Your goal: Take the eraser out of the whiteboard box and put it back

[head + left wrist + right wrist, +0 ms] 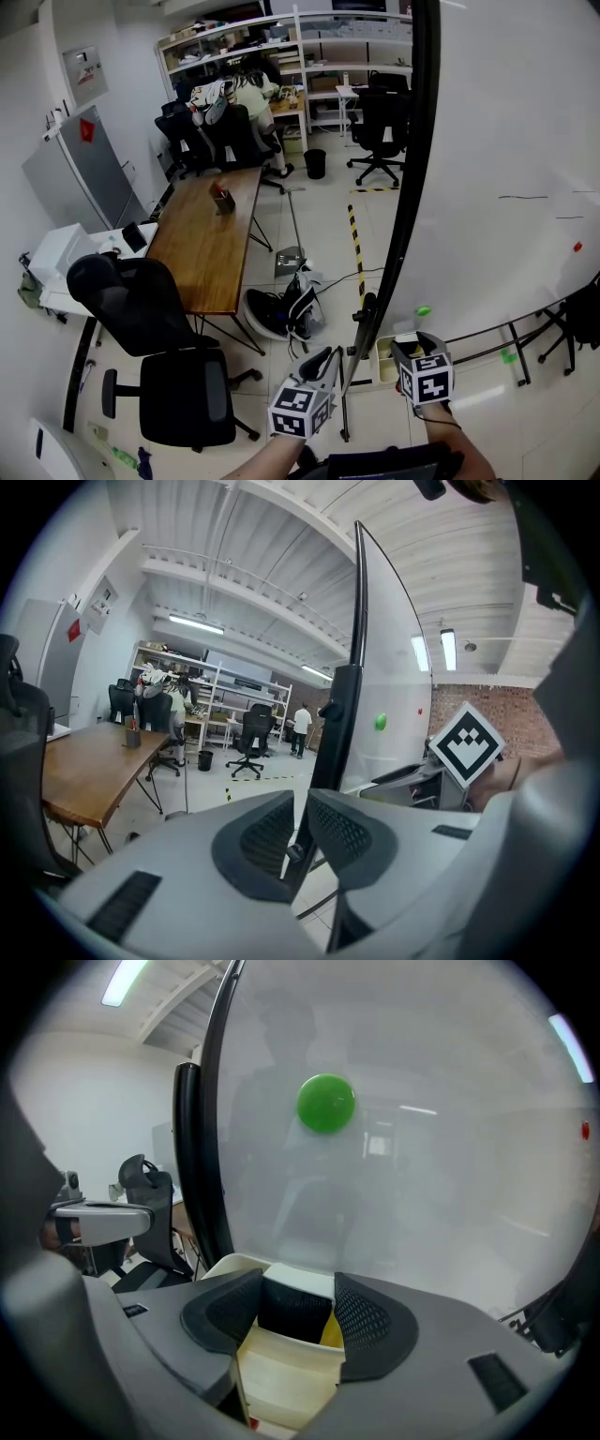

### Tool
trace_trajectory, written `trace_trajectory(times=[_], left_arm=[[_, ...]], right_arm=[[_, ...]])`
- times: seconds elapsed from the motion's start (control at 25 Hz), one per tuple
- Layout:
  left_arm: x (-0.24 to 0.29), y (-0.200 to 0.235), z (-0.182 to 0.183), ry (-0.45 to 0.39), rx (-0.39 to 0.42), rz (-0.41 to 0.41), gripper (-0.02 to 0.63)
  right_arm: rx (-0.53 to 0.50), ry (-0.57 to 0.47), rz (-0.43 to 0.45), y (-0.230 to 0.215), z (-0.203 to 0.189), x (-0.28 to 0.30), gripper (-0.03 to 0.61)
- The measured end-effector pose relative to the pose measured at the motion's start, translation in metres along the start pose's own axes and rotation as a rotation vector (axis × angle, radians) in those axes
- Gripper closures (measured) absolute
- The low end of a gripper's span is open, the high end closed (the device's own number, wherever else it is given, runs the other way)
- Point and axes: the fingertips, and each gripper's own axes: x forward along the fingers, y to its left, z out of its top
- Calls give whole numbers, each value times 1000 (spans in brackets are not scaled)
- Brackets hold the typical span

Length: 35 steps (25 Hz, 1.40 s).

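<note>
at the bottom corner of the whiteboard (pixel 506 141), beside its black edge frame (pixel 412 169), sits the cream whiteboard box (pixel 382 362). right gripper (pixel 298 1288) is tipped down into the box, jaws spread wide around the eraser (pixel 292 1314). its pads (pixel 370 1321) sit against both sides of the eraser, no gap visible on either. eraser: black felt body, white top, standing inside the box on the side nearest the board, not lifted out. a yellow item (pixel 330 1332) lies just beside it by the right pad; cannot tell what it is. green round magnet (pixel 326 1102) is on the board above the box, and a small red dot (pixel 577 247) is further along the board. left gripper (pixel 302 801) is held near the right one, off the board, pointing past the frame. its jaws are drawn nearly together with only a slit between them, nothing in them. left of the board stand a long wooden table (pixel 211 239) and black office chairs (pixel 155 309), well apart from the box.
</note>
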Motion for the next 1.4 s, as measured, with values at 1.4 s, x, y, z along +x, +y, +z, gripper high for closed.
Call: trace_trajectory(times=[1.4], left_arm=[[-83, -88, 102, -241, 60, -73, 580]], right_arm=[[81, -529, 151, -6, 114, -221, 314]])
